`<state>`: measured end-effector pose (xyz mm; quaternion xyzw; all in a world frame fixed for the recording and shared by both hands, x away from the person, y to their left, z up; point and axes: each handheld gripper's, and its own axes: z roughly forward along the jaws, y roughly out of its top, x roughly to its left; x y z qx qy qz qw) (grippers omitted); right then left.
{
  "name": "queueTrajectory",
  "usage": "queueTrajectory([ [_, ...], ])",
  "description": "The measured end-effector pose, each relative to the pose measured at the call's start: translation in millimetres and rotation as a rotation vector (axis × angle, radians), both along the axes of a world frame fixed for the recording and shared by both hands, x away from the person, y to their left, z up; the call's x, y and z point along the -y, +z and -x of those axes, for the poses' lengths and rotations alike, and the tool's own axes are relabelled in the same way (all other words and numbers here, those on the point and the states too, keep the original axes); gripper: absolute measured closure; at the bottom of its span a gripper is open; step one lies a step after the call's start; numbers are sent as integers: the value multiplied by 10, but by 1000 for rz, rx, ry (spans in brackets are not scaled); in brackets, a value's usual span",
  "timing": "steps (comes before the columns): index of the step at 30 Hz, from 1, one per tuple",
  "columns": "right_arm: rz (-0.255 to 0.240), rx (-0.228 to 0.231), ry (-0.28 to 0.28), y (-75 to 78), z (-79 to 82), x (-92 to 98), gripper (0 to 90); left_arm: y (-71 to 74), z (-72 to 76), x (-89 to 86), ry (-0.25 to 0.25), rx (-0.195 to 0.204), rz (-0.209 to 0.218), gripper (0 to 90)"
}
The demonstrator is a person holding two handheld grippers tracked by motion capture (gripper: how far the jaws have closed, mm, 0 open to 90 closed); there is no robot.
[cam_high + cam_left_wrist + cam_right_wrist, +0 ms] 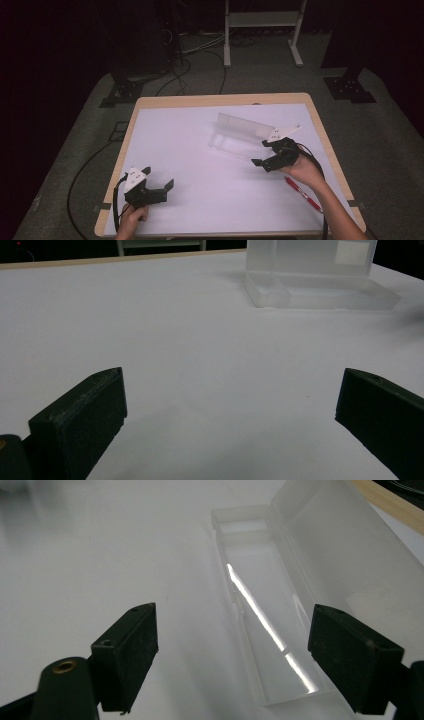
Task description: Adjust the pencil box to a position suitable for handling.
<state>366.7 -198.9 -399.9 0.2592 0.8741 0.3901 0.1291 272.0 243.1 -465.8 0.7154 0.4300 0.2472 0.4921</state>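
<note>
a clear plastic case [240, 134] lies open on the white table [200, 150], its lid standing up along the far side of its shallow tray. taking the case as the landmark, the right gripper [267, 152] hovers just beside its near right end, held in the person's right hand [304, 171]. its jaws stand wide apart with nothing between them. in the right gripper view the case [270, 605] runs away from the camera, the tray's near end sitting between the two black jaws and slightly toward the right one, the lid leaning off to the right; whether a jaw touches the plastic cannot be told. a small divided compartment shows at the tray's far end.

the left gripper [160, 177] is well apart from the case, toward the near left corner of the table, held in the left hand [132, 217]. its jaws are also spread wide and empty. in the left gripper view the case [320, 285] sits far ahead and to the right, over bare white surface.

a red pen [302, 195] lies on the table nearer the person than the case, just beside the right wrist.
</note>
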Motion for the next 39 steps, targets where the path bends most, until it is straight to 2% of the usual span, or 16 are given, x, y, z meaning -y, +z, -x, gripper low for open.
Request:
queueTrajectory([
  [19, 30, -17, 15, -53, -144, -141, 197, -2, -2, 1, -1, 1, 2, 0],
  [39, 40, -64, 17, -202, -292, -284, 211, -1, -3, -1, -3, 1, 3, 0],
])
